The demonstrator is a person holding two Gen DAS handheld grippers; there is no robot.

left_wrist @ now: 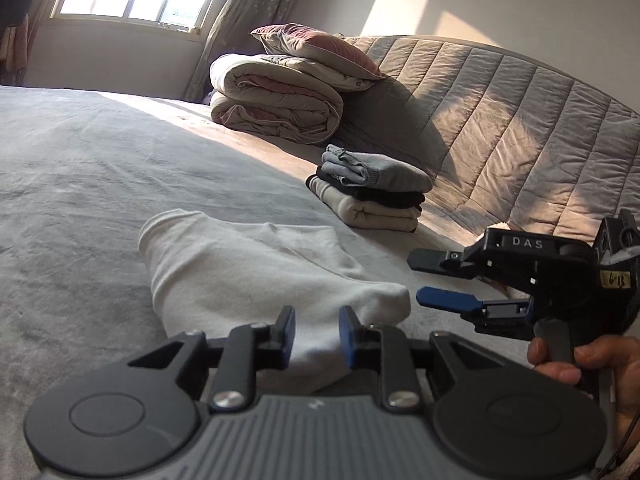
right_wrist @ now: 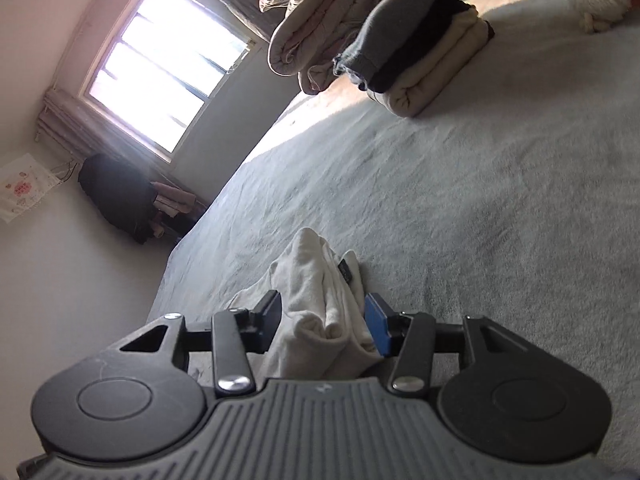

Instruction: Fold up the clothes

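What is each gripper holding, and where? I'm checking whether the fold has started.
The left gripper pinches the white garment at its near folded end. The right gripper is open beside that end, clamping nothing.

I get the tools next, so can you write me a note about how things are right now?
Left tool: looks closed on the near end of the white garment.
Right tool: open, with its tips right at the same end of the garment and not gripping it.
Things: the white garment lies on the grey bed, already folded into a long shape. A stack of folded clothes sits farther back.
Done: the stack of grey, black and cream pieces.
Left: probably finish folding the white garment, then add it to the stack.
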